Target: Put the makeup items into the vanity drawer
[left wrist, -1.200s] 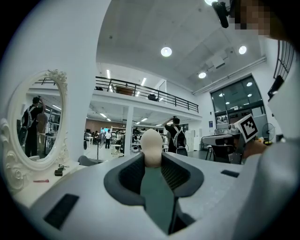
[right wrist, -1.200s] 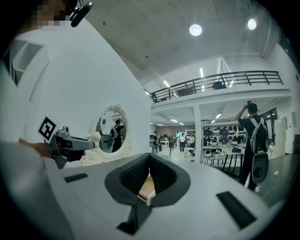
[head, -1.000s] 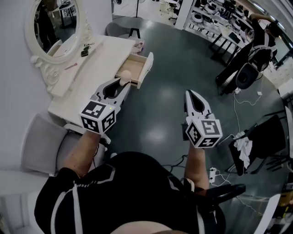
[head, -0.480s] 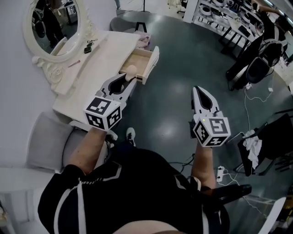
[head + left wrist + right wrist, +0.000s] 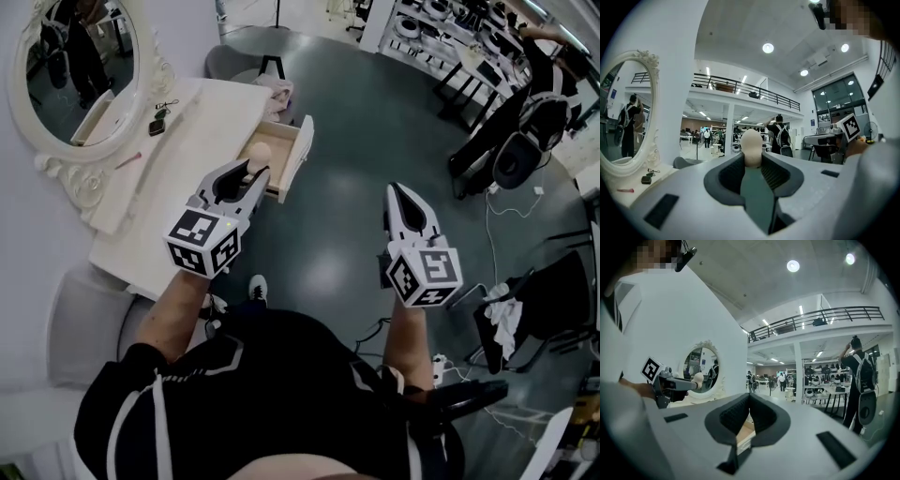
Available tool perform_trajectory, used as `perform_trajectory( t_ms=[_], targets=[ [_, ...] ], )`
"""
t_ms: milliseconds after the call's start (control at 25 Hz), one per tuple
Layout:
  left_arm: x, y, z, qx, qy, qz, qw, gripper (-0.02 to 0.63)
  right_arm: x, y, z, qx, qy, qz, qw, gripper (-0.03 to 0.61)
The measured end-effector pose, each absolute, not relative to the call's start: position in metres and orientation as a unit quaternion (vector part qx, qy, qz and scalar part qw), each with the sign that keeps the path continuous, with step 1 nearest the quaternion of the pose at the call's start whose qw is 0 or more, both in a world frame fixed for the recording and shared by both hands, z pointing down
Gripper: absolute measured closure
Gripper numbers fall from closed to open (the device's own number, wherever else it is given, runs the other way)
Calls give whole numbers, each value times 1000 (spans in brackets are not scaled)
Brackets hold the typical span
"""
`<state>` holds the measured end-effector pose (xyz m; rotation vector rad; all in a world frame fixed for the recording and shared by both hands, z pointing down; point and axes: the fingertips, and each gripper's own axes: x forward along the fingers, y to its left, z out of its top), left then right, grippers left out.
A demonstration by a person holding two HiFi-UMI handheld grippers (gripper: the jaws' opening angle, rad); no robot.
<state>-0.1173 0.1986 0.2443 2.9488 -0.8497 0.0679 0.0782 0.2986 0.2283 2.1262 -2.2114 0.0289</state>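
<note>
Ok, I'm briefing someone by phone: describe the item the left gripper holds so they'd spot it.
Find the white vanity table with the oval mirror and its open drawer. The left gripper is shut on a makeup sponge, which pokes out past its tip. It is beige and egg-shaped, unlike the thin pink stick and small dark item lying on the tabletop.

My left gripper (image 5: 251, 171) and right gripper (image 5: 398, 191): white-grey shells, dark ribbed pads (image 5: 730, 177) inside the jaws, cubes (image 5: 202, 242) in black-and-white square markers. Makeup sponge (image 5: 751, 146): plain pale beige. Table (image 5: 178, 187): cream-white. Drawer (image 5: 281, 137): light tan wood inside, white front. Mirror frame (image 5: 86, 184): white, carved scrollwork. Thin pink item (image 5: 128, 160) and small black item (image 5: 157, 124) on the table. Floor (image 5: 375, 122): glossy dark grey-green. My top (image 5: 244, 403): black with white stripes.
</note>
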Motion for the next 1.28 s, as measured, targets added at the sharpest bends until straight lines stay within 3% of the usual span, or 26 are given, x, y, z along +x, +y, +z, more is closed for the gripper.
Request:
perform_trajectory(
  t_ms=[800, 1280],
  targets=[
    [-161, -1, 258, 957, -285, -5, 62, 505, 38, 88, 250, 671, -736, 28, 86, 572],
    [-158, -44, 274, 950, -304, -2, 77, 505, 31, 5, 252, 633, -769, 25, 88, 572]
  ],
)
